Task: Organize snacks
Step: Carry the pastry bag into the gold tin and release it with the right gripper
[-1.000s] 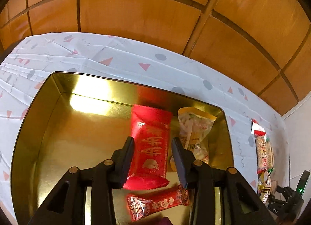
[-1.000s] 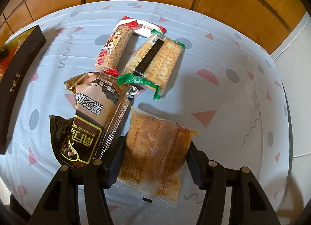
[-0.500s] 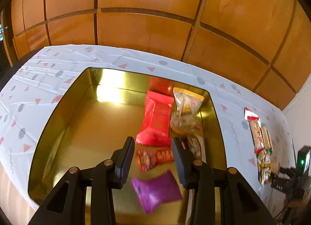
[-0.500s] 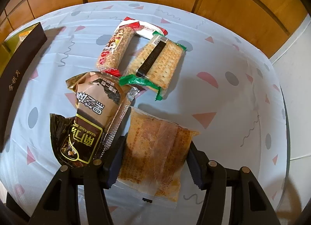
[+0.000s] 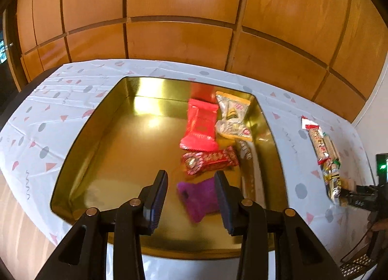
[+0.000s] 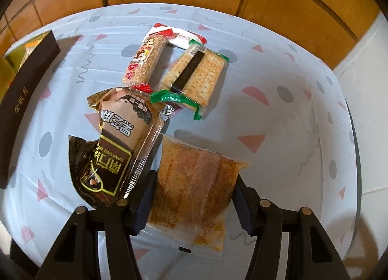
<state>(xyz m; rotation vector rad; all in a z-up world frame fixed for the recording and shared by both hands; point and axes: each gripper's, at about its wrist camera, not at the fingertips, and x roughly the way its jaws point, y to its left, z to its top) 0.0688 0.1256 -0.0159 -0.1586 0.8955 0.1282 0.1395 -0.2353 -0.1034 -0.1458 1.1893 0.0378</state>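
In the left wrist view my left gripper [image 5: 191,195] is open and empty above the near side of a gold tin [image 5: 116,149]. In the tin lie a purple packet [image 5: 197,197], a red bar [image 5: 208,160], a red packet [image 5: 201,126], a silver-yellow packet [image 5: 231,116] and a brown bar [image 5: 246,154]. In the right wrist view my right gripper [image 6: 194,197] is open around an orange crispy snack pack [image 6: 194,188] lying on the cloth. A brown packet [image 6: 116,142], a cereal bar [image 6: 145,59] and a green-edged cracker pack [image 6: 196,76] lie beyond it.
A white patterned tablecloth [image 6: 278,115] covers the table. The tin's dark outer wall [image 6: 21,96] is at the left of the right wrist view. Wooden wall panels [image 5: 181,37] stand behind. The right gripper's body [image 5: 359,200] shows at the far right of the left wrist view.
My left gripper has pulled back and up from the tin, so more of it and the purple packet show. The right gripper has stayed around the orange pack.
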